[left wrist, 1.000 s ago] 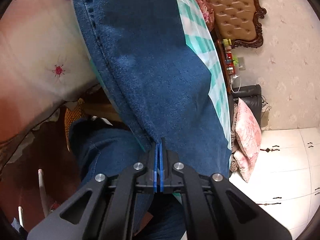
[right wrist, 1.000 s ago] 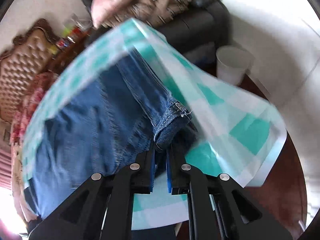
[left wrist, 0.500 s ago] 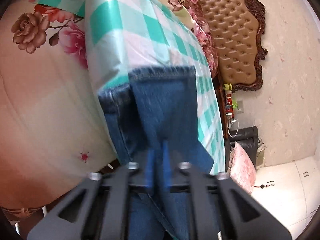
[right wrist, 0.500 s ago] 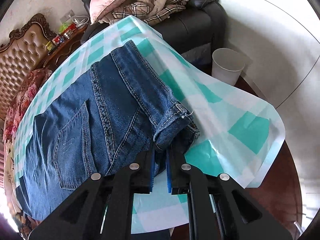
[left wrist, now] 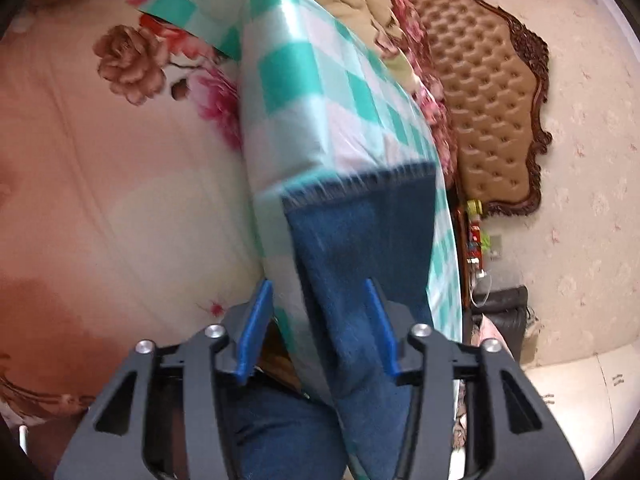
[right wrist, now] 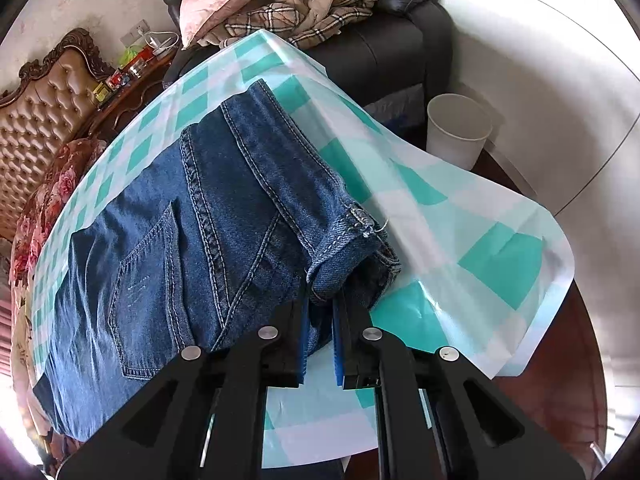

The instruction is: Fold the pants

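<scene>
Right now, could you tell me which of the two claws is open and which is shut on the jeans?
The left claw is open, its blue pads spread either side of the jeans leg. The right claw is shut on the waistband.

text: none legible | labels: none legible | numbers: none

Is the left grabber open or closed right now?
Open. The left gripper has its blue fingers spread wide apart, with the jeans leg lying loose between them.
</scene>
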{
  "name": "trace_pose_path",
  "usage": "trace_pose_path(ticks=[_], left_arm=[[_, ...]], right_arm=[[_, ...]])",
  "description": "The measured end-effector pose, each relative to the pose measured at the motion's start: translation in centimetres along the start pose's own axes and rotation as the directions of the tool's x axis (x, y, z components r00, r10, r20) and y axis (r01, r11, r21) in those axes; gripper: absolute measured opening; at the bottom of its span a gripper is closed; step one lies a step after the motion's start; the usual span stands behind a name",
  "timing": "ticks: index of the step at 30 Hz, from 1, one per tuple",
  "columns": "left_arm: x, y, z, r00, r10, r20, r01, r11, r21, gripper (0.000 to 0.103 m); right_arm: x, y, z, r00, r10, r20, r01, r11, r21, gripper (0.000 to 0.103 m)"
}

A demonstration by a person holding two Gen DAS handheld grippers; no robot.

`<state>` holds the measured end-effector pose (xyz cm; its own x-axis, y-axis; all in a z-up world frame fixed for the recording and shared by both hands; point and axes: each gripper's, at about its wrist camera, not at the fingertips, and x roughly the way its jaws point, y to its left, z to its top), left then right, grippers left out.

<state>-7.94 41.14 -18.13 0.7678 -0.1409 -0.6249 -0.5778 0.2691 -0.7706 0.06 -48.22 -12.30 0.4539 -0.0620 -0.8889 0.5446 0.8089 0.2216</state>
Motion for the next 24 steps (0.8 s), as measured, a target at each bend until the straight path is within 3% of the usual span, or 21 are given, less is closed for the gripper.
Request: trace_pose_path(ticks=[1,3,5,7,11,15,18,20,24], left_arm=[[0.6,0.4,0.5,1.0,-0.017,-0.018,0.017,1.0,0.0,0.059],[2.1,1.5,1.3,0.998,-0.044,-0.055,0.042,0.998,-0.042,0.055],[2.9,1.5,1.9,0.992,-0.1,-0.08,0.096,0.994,-0.049,0.01],[2.2,-0.1,2.1,0.997,-0.059,-0.057,0.06,0.998,0.018,0.006],[2.3,-5.5,3.3,0.998,0.005,-0.061,0.006,0.983,0.182,0.005],[6.7,-12.3,6.0,0.994,0.037,-0.104,-0.002,0.946,0.325,0.005],[9.1,-14.8,7.6,0.994,0.046,-0.099,-0.01,0.942,0.335,0.005],[9.2,-15.1,7.8,0.997,0.049,-0.059,-0.024,0.933,0.36,0.005],[10.7,-10.3,8.7,0.991,0.087,-0.103,-0.059,0.967,0.246,0.005]], right_arm=[[0.0,0.1,0.0,1.0,-0.004,0.0,0.004,1.0,-0.002,0.009],[0.1,0.1,0.1,1.0,-0.008,-0.002,0.008,1.0,-0.004,0.009],[0.1,0.1,0.0,1.0,-0.005,-0.003,0.005,1.0,0.0,0.009],[0.0,0.0,-0.1,1.0,-0.001,-0.001,0.001,1.0,0.008,0.009],[0.0,0.3,-0.4,1.0,-0.025,0.017,0.024,0.999,0.027,0.008],[-0.3,0.5,-1.7,0.998,-0.025,0.06,0.019,0.995,0.102,0.008],[-0.7,1.4,-3.7,0.992,-0.056,0.111,0.04,0.988,0.146,0.008],[-1.0,2.6,-5.3,0.983,-0.103,0.148,0.082,0.986,0.145,0.008],[-1.1,3.3,-6.1,0.975,-0.143,0.168,0.124,0.985,0.118,0.008]])
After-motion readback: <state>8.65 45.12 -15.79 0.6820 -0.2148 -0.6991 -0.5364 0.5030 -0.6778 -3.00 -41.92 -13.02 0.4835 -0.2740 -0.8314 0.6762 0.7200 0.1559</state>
